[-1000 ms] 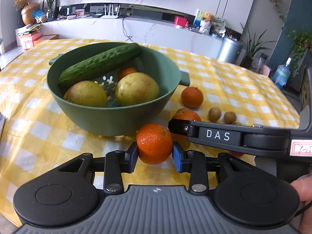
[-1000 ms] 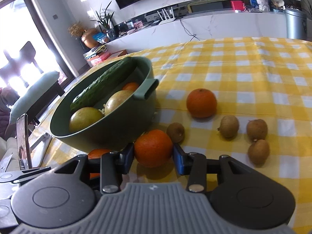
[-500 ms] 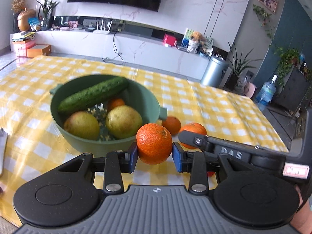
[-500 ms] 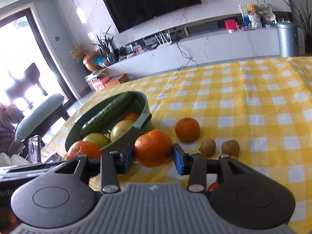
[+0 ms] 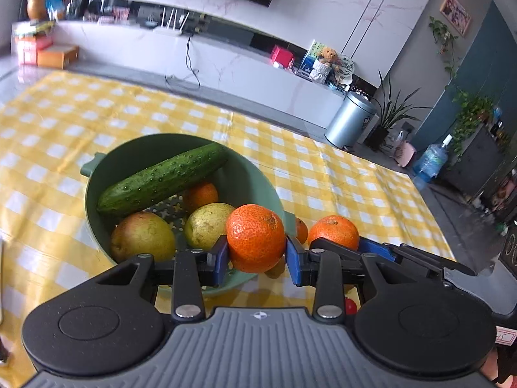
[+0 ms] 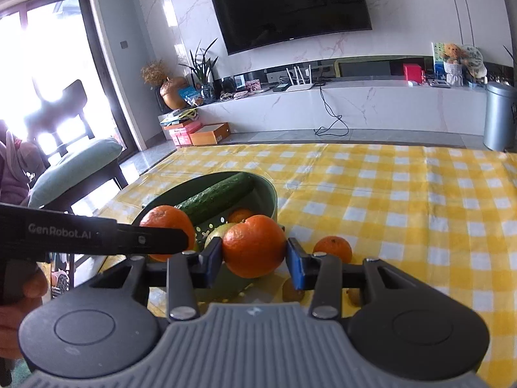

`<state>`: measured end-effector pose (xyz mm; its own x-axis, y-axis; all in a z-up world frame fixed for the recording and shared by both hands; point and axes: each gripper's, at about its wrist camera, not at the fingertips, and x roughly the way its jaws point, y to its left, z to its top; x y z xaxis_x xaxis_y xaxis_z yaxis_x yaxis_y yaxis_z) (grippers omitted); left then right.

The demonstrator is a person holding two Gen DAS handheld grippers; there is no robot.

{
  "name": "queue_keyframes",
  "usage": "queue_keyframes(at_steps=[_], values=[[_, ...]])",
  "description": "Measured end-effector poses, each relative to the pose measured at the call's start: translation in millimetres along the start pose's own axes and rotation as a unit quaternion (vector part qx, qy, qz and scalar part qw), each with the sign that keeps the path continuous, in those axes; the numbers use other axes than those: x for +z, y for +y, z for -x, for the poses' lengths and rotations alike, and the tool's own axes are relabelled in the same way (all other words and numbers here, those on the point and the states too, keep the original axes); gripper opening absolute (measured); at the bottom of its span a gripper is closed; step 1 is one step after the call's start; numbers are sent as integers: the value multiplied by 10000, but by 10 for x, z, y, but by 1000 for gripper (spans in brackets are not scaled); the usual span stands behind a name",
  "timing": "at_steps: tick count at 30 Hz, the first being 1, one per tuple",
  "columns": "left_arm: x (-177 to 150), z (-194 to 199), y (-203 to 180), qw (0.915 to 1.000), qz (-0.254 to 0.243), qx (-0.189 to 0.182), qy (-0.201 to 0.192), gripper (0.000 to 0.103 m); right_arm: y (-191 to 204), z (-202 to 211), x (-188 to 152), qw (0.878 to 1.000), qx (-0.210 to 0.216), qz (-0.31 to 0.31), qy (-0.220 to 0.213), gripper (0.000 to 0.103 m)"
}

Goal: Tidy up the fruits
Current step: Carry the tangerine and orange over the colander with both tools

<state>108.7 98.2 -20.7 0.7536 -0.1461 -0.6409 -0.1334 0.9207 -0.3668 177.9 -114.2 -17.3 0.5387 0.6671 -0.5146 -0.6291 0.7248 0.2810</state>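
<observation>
Checked tablecloth (image 5: 339, 174) below, both tools tilted downward, each gripping an orange (image 5: 255, 237)

You have four oranges in sight: one in each gripper (image 5: 257, 253) (image 6: 254, 263), one (image 5: 200, 195) in the bowl (image 5: 258, 187) and one (image 6: 332, 249) on the surface (image 6: 420, 200). The bowl also holds one cucumber (image 5: 161, 179) and two pears (image 5: 142, 241) (image 5: 208, 224). At least two small brown fruits (image 6: 292, 292) lie half hidden behind your right gripper.
</observation>
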Motion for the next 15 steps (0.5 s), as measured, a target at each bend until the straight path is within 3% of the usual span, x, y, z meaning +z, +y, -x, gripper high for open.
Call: queue_keyframes(at_steps=[7, 15], values=[[49, -214, 366, 9971, 631, -282, 305, 41, 110, -235, 161, 9984, 4, 515, 240, 40], [31, -285, 446, 9958, 693, 12, 592, 41, 282, -454, 212, 9926, 93, 1095, 522, 40]])
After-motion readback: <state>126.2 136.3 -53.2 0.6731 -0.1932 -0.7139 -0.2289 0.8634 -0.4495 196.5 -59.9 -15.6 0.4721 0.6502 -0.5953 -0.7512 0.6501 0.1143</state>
